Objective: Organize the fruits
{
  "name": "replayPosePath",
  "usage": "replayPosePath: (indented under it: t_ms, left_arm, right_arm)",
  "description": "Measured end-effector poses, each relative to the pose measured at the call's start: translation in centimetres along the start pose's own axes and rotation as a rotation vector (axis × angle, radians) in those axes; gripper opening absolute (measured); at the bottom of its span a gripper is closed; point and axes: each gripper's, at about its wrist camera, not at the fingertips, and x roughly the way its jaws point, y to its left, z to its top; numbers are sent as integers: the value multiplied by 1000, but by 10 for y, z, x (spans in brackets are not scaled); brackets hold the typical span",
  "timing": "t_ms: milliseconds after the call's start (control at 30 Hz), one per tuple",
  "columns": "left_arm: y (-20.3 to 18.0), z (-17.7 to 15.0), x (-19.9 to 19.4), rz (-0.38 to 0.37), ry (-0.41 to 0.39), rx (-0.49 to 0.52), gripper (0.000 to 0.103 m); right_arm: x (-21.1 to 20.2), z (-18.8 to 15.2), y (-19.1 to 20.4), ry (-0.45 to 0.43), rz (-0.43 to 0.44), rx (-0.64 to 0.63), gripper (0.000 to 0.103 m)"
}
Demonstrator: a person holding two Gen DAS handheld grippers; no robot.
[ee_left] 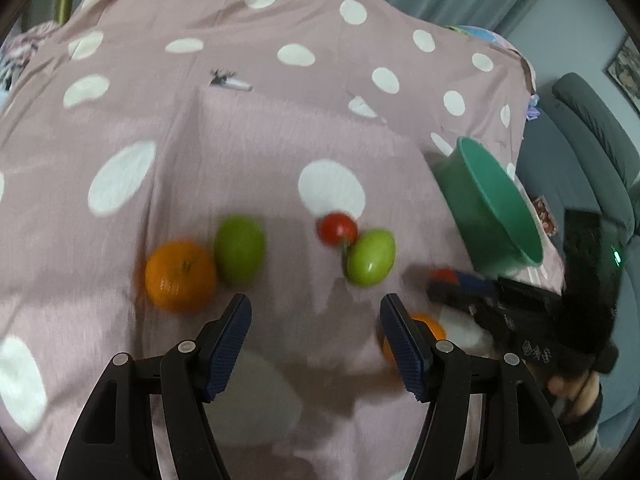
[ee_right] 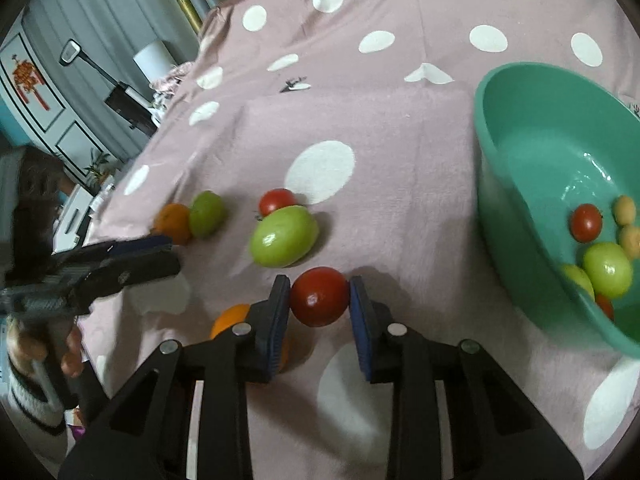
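A: Start with the left wrist view. What do the jaws show?

B: The left gripper (ee_left: 316, 320) stands about half open above the pink dotted cloth (ee_left: 240, 128), with nothing between its blue pads. Beyond the tips lie an orange (ee_left: 180, 276) touching a green fruit (ee_left: 239, 250) on the left. Further right, a small red tomato (ee_left: 337, 229) rests against a second green fruit (ee_left: 371, 257).

A: Anything closer in?

B: Another orange (ee_left: 434, 326) peeks from behind the right finger, mostly hidden. The green bowl (ee_left: 500, 208) sits at the cloth's right edge, and the right gripper (ee_left: 448, 280) reaches in from that side, blurred; its grip is unclear from here.

A: And the right wrist view?

B: The right gripper (ee_right: 320, 300) is clamped on a red tomato (ee_right: 319, 297), both pads pressing its sides, the fruit low over the cloth (ee_right: 400, 140). Whether it touches the cloth, I cannot tell.

A: Where is the rest of the fruit?

B: Just beyond it lies a green fruit (ee_right: 284, 236) with a small tomato (ee_right: 277, 201) touching behind. Further left, the orange (ee_right: 174, 222) and green fruit (ee_right: 206, 214) sit together. An orange (ee_right: 232, 318) hides partly behind the left finger. The bowl (ee_right: 520, 152) at right holds a tomato (ee_right: 586, 222), green fruits (ee_right: 607, 269) and small yellowish ones (ee_right: 625, 210). The left gripper (ee_right: 168, 254) enters from the left, in a hand (ee_right: 48, 348).
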Motion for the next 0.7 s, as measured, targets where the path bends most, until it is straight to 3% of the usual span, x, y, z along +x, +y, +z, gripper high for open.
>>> replayPosePath:
  t_ms: [233, 367, 567, 700]
  left_arm:
    - [-18, 31, 29, 123, -3, 120, 66]
    - [-25, 45, 49, 172, 29, 210, 59]
    - [-33, 48, 73, 179, 138, 323, 52]
    - [-34, 48, 80, 116, 165, 320, 50]
  right_arm:
    - [-10, -10, 3, -11, 56, 15, 30]
    - [-13, -11, 2, -20, 73, 17, 30]
    - [-17, -11, -1, -34, 83, 29, 31]
    - [-16, -12, -7, -40, 91, 51, 31]
